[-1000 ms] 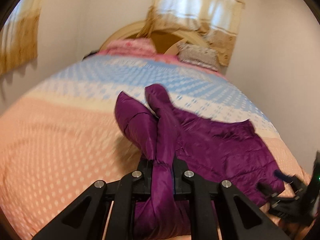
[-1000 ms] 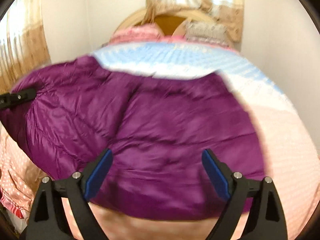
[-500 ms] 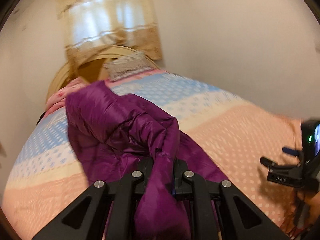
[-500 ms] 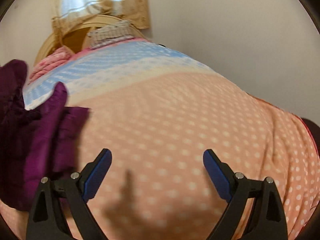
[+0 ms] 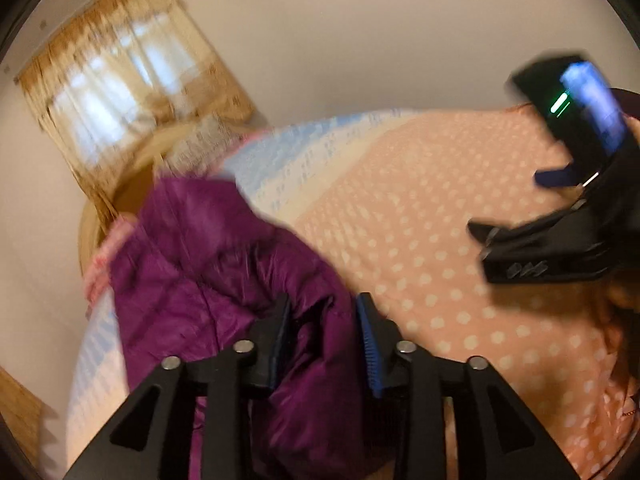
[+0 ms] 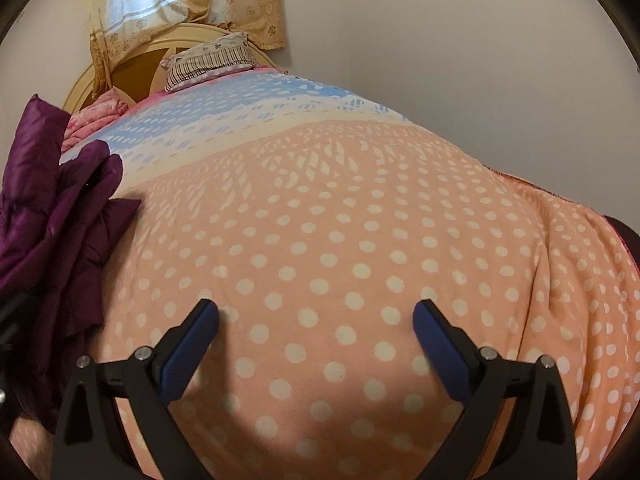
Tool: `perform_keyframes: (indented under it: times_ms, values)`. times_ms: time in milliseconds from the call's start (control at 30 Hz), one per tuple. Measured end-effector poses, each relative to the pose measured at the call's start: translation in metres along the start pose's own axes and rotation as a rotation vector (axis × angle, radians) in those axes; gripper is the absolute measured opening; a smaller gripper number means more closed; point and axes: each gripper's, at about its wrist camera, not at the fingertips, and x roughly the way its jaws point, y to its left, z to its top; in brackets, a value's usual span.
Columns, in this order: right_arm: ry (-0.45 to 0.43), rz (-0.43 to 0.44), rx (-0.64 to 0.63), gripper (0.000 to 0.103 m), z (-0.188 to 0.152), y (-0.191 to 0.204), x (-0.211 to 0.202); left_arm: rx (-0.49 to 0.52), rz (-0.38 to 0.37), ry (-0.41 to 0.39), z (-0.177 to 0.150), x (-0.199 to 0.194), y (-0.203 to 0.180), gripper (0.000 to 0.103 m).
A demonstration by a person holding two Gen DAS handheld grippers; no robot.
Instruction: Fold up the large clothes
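Very little lettering appears. In the left wrist view, the black body of the right gripper [image 5: 540,216] carries small raised characters on its side (too blurred to read with any certainty). Above it, a device with a lit screen [image 5: 588,112] shows a green glowing bar, but no legible words or numbers. The right wrist view holds no readable text, labels, brands or signs.

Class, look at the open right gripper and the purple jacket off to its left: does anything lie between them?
Nothing visible does. Only bare polka-dot blanket lies between the right gripper and the purple puffer jacket, which is bunched at the left gripper.
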Motion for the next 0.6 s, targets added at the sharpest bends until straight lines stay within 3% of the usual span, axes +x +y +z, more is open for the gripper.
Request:
perform_keyframes:
  times_ms: [33, 100, 167, 267, 400, 600]
  values:
    - [-0.001, 0.001, -0.001, 0.101, 0.0, 0.0, 0.001, 0.009, -0.004, -0.033, 0.004, -0.013, -0.002, 0.064]
    - [0.001, -0.001, -0.002, 0.101, 0.0, 0.0, 0.0, 0.006, -0.009, -0.092, 0.009, -0.035, -0.002, 0.083]
    - [0.01, 0.001, 0.005, 0.099, 0.002, -0.002, -0.002, -0.02, -0.03, -0.135, 0.01, -0.055, 0.007, 0.083]
    - [0.036, 0.046, 0.04, 0.074, 0.014, -0.002, -0.012, -0.105, -0.017, -0.102, 0.008, -0.061, 0.039, 0.083]
    - [0.011, 0.081, -0.014, 0.056, 0.042, 0.028, -0.029, -0.283, 0.115, 0.022, -0.016, -0.037, 0.112, 0.083]
    - [-0.091, 0.132, -0.115, 0.053, 0.097, 0.119, -0.066, -0.581, 0.294, 0.156, -0.063, 0.003, 0.216, 0.083]
